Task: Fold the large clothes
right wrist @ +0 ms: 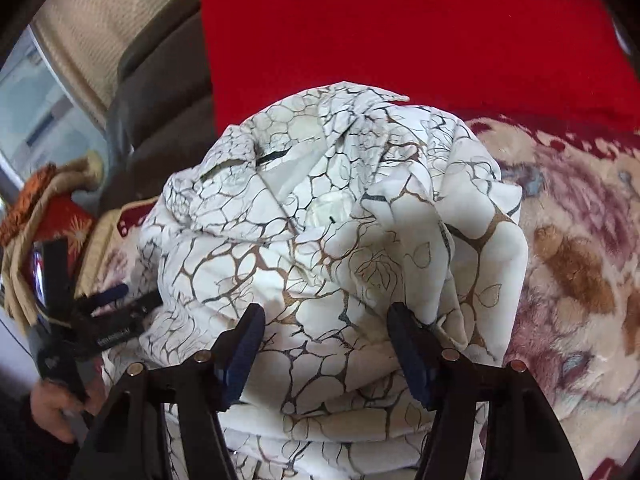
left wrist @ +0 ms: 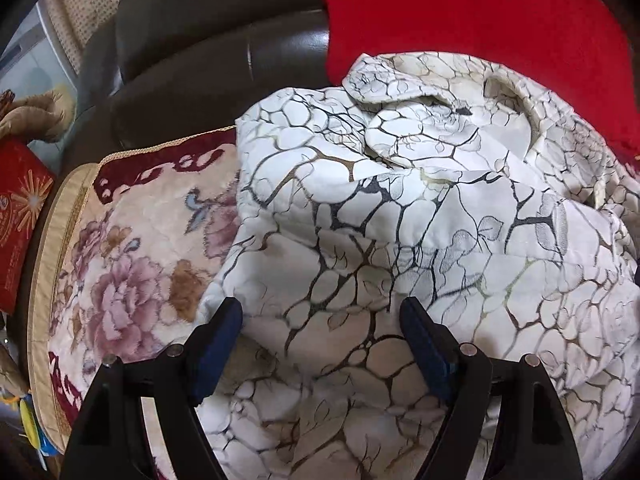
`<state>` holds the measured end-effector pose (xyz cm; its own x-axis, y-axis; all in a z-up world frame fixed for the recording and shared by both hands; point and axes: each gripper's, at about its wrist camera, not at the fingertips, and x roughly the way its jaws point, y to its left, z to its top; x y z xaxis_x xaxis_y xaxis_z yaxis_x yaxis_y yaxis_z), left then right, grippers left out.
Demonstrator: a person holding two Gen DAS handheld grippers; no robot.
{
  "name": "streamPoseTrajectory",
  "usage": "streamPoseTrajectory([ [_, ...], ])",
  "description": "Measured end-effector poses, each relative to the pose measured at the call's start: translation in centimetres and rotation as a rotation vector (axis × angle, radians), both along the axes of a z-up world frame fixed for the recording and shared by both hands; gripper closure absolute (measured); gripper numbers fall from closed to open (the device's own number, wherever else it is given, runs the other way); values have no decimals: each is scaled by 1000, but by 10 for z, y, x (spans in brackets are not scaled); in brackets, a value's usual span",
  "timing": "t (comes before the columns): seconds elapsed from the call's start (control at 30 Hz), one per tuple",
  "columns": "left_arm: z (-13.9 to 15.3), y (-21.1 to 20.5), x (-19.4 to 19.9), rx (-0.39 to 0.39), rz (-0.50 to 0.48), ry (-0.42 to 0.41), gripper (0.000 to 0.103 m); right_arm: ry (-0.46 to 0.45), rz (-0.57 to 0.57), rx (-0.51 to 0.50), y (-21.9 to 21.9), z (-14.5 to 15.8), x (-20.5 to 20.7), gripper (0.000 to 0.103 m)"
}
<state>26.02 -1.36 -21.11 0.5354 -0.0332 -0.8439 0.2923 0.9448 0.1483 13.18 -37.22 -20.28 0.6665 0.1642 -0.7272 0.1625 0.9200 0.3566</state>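
Observation:
A large white garment (left wrist: 400,208) with a black and gold vein-and-leaf print lies bunched in loose folds on a floral plush blanket (left wrist: 132,256). Its collar and an inner label show near the top of the heap (right wrist: 320,200). My left gripper (left wrist: 320,316) hovers over the garment's near left edge. Its blue-padded jaws stand wide apart and the cloth lies below them, not pinched. My right gripper (right wrist: 326,312) is open over the near right part of the heap, with a raised fold beside its right pad. In the right wrist view the left gripper (right wrist: 104,304) appears at the left, held by a hand (right wrist: 52,408).
A red cloth (left wrist: 480,20) lies behind the garment against the dark brown leather sofa back (left wrist: 200,40). A red box (left wrist: 20,216) and tan fabric (left wrist: 36,112) sit past the blanket's left edge. The blanket extends to the right (right wrist: 580,260).

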Motion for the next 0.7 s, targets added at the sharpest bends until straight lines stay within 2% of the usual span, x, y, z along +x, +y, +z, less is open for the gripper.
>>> streamPoseTrajectory([
  [0.1, 14, 13, -15, -40, 2, -42, 22, -67, -6, 54, -3, 16, -19, 36],
  [0.2, 25, 25, -33, -49, 6, -106, 22, -126, 3, 40, -2, 28, -33, 36],
  [0.23, 23, 27, -34, -45, 13, -103, 21, -118, 11, 32, 0, 27, -33, 35],
  [0.3, 9, 30, -30, -27, 26, -31, 21, -52, 14, 42, 1, 14, -27, 35],
  [0.37, -11, 28, -23, 25, 24, 58, 21, 16, 13, 84, -1, -3, -21, 35],
  [0.4, -16, 29, -25, 40, 25, 64, 21, 27, 5, 91, -1, -7, -22, 35],
  [0.5, -4, 37, -40, 13, 20, 22, 21, 7, 9, 83, 3, 4, -32, 35],
  [0.7, 29, 76, -84, -63, 23, -65, 21, -54, -12, 130, -13, 23, -73, 35],
])
